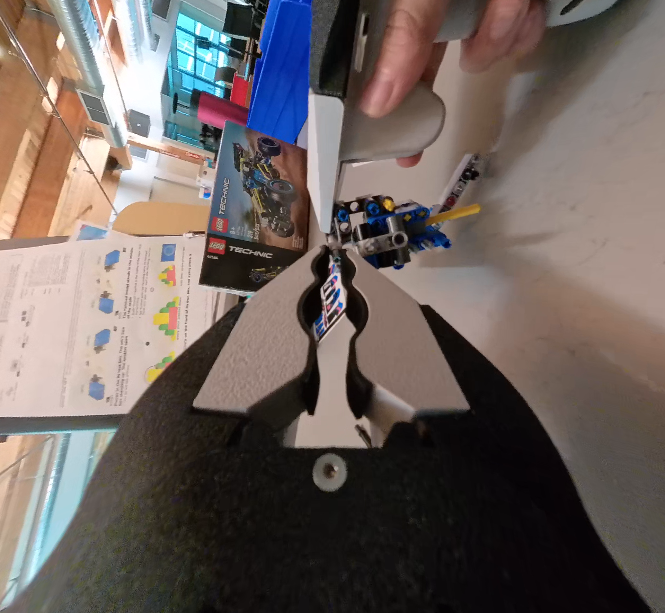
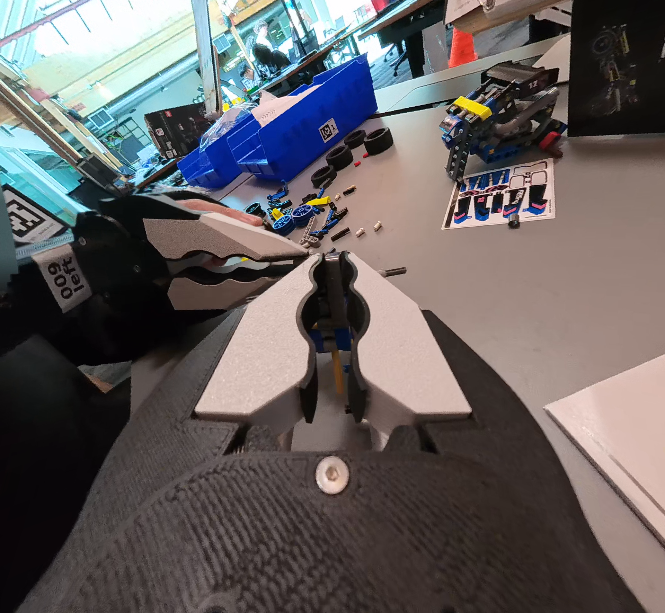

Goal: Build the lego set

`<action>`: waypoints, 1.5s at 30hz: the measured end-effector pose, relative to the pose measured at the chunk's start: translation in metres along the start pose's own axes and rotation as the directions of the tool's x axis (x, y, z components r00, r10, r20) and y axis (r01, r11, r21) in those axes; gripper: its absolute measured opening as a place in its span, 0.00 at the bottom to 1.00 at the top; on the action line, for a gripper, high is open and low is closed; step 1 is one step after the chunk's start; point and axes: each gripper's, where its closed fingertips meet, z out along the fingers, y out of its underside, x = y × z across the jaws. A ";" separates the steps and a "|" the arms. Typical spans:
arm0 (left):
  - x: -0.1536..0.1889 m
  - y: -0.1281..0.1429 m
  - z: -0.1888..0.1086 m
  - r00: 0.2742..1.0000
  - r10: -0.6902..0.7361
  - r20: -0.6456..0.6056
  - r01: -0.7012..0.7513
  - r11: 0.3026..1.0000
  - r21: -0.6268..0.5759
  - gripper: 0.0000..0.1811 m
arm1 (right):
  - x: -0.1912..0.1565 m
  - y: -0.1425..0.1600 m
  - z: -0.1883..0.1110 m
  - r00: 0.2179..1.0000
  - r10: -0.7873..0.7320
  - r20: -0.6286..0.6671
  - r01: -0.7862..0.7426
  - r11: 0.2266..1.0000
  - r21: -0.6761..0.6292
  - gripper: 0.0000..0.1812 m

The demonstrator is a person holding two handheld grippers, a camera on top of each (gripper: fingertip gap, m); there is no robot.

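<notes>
The right gripper [image 2: 331, 257] is clenched on a small blue-and-black sub-assembly [image 1: 387, 236] w/ a yellow axle [image 1: 455, 214] sticking out, held above the table [image 2: 503, 308]. The left gripper [image 1: 333, 254] pinches a tiny pin at its tips, right at the assembly's edge. Likely light, rigid, but joints pop apart — best gripped on the beams, not the axle.
</notes>
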 end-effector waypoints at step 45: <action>0.016 -0.018 -0.011 0.999 0.027 0.036 -0.036 0.958 0.284 0.02 | -0.002 0.016 -0.005 0.953 0.266 0.143 -0.254 0.962 -0.095 0.04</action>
